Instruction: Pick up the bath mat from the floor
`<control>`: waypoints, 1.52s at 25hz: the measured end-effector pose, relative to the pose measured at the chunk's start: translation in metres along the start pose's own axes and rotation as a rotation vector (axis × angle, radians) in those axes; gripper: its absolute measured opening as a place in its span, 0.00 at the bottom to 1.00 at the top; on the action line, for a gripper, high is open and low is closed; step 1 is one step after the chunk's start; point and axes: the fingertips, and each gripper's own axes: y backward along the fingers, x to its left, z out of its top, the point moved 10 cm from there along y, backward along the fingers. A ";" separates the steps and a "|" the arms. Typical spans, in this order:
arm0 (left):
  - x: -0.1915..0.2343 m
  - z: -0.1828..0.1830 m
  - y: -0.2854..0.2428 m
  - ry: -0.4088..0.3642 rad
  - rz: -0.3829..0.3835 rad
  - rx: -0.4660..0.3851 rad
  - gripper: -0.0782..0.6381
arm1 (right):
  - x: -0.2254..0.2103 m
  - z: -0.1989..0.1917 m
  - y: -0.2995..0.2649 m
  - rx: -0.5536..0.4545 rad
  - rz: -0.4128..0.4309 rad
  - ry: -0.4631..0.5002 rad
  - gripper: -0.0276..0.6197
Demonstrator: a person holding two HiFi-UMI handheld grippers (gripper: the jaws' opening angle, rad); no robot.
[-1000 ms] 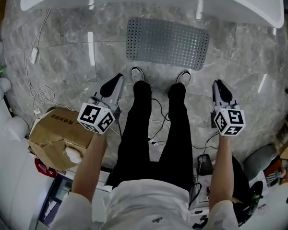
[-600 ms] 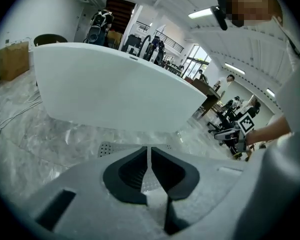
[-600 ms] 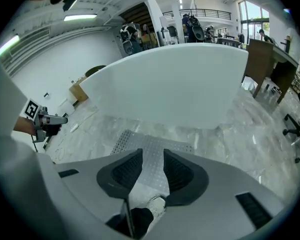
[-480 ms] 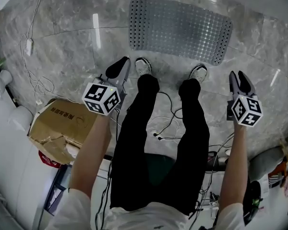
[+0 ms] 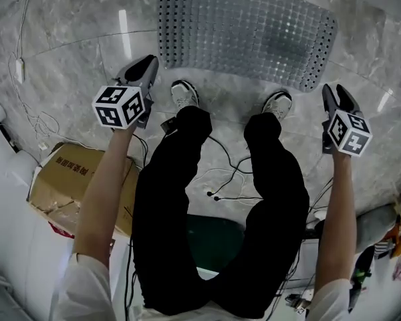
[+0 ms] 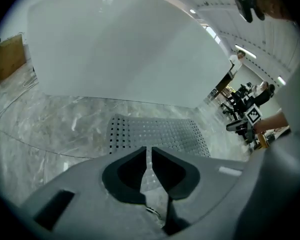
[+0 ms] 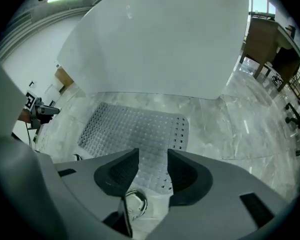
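While the grey perforated rubber bath mat (image 5: 244, 35) lies flat on the marble floor (image 5: 73, 52) at the person's twelve o'clock, the left gripper (image 5: 146, 62) is closed and empty. The right gripper (image 5: 335, 90), whose jaws have just been opening with nothing between them, faces the mat's four-o'clock corner, likely for grasping.

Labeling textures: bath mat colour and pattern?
Mat: grey, grid of small holes; head view shows it best.

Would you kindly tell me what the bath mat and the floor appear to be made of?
Bath mat: likely translucent grey rubber or PVC, given its grid of holes and bumps. Floor: polished grey marble or marble-look tile, veined and reflecting lights.
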 end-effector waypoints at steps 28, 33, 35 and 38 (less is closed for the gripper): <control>0.132 -0.114 -0.189 0.039 0.182 0.328 0.64 | -0.083 -0.100 -0.206 0.034 -0.076 -0.138 0.44; 0.132 -0.111 -0.186 -0.009 0.184 0.363 0.61 | -0.078 -0.103 -0.203 0.017 -0.099 -0.123 0.43; 0.126 -0.110 -0.189 -0.035 0.196 0.390 0.58 | -0.080 -0.103 -0.203 0.025 -0.106 -0.141 0.41; 0.111 -0.105 -0.197 -0.093 0.175 0.440 0.45 | -0.080 -0.100 -0.203 0.052 -0.085 -0.142 0.35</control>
